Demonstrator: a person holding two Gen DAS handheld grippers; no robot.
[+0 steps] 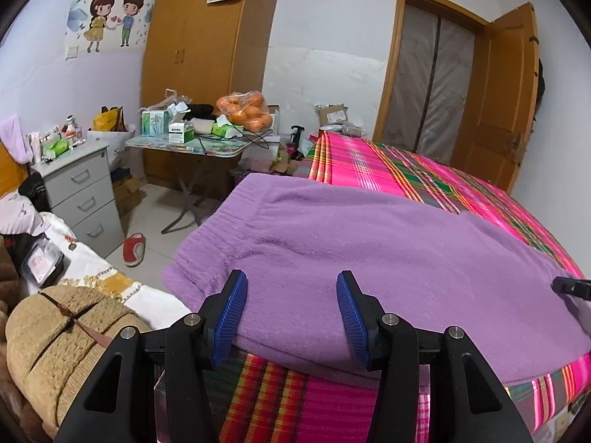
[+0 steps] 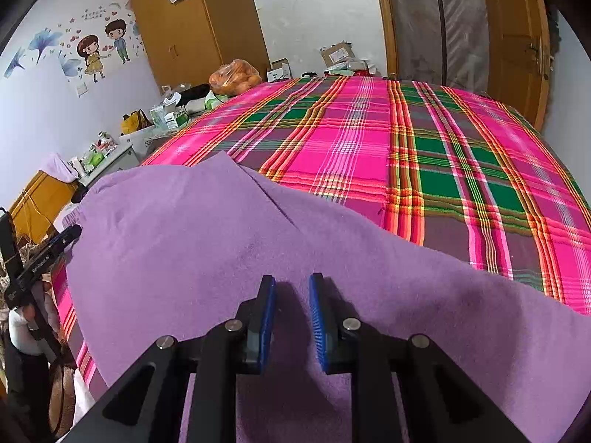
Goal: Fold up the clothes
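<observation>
A purple fleece garment (image 1: 369,243) lies spread across the near edge of a bed covered in a pink, green and orange plaid sheet (image 2: 424,147), its ribbed band toward the bed's left corner and one layer already lapped over another along a diagonal edge. The left gripper (image 1: 291,317) sits at the garment's near hem with its blue pads spread wide, the fleece between them but unpressed. The right gripper (image 2: 292,323) hovers further along the same garment, its pads a narrow gap apart and gripping nothing; only fabric and shadow show between them. Neither tool holds cloth, so the work looks to be between folds, with one fold laid and the next not yet taken up. The next move likely calls for both grippers to close on the near edge, or on two corners, and carry it over evenly so the thick fleece does not bunch. Beyond the bed stand a cluttered folding table with a bag of oranges (image 1: 245,110), a grey drawer unit (image 1: 83,199) and a wooden wardrobe (image 1: 207,44)
</observation>
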